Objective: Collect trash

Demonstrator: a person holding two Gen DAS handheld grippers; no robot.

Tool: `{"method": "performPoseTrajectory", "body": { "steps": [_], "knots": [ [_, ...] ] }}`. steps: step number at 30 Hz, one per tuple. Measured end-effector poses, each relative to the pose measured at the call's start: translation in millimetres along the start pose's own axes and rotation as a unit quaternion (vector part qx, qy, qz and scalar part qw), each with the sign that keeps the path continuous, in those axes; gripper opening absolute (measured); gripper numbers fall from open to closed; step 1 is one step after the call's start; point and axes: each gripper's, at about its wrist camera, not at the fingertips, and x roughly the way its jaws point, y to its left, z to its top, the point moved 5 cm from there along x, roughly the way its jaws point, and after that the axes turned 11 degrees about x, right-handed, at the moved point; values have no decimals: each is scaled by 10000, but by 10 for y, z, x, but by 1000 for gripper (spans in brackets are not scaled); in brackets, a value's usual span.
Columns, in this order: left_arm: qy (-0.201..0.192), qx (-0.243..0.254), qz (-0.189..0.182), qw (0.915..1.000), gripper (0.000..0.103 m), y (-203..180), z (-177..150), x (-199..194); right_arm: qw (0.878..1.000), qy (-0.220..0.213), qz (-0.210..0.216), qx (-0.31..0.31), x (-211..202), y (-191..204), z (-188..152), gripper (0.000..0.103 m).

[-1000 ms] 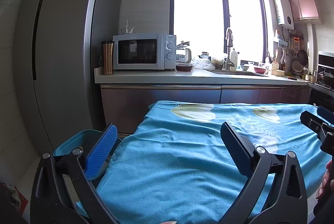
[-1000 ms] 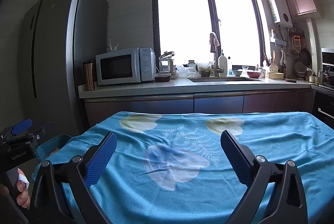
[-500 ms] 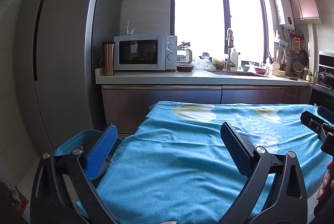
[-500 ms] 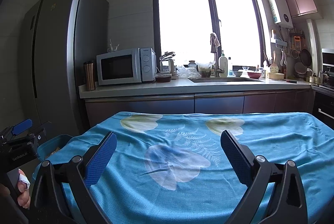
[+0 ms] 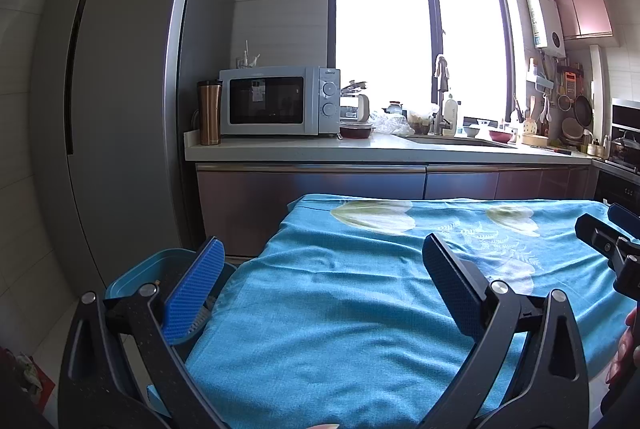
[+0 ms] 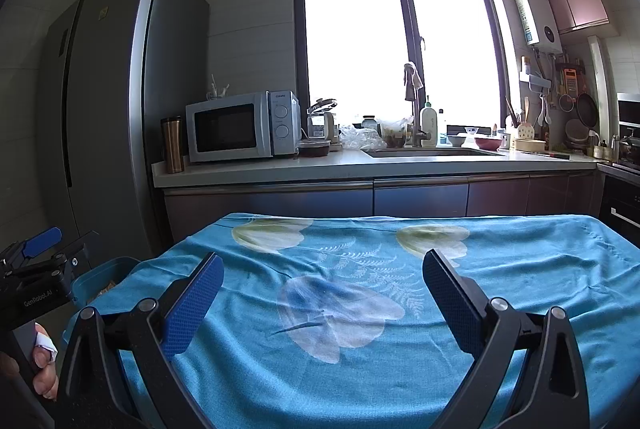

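Tablecloth [image 6: 360, 349], two empty claws [image 5: 320, 281] [image 6: 320, 289]

The task's own thing here is the bin [image 5: 132, 269], a blue plastic tub with a rounded rim. It stands upright and open on the floor, beside the left edge of the surface with the blue cloth [image 5: 360, 289]. From the left claw [image 5: 322, 283] it lies low and to the left, partly hidden behind the left finger. From the right claw [image 6: 320, 289] it is far to the left, and the cloth hangs over part of its rim. Inside it, some brownish scraps [image 6: 105, 287] show; what they are is unclear.
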Motion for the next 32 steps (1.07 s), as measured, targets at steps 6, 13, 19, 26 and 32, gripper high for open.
{"method": "performPoseTrajectory", "body": {
  "steps": [6,13,19,26,32],
  "knots": [
    [-16,-4,15,10000,97,3,0,-27,10000,0,17,-12,-1,-4,3,96],
    [-16,-3,24,10000,97,-3,3,-25,10000,-5,9,-10,-2,-9,7,96],
    [-18,-14,43,10000,97,0,1,-22,10000,0,11,5,14,-25,10,96],
    [217,26,-49,9997,97,-48,-20,76,10000,48,15,21,46,-51,1,96],
    [1002,-2,-602,9931,97,-162,-95,524,9994,262,-129,200,148,-298,3,96]
  ]
}}
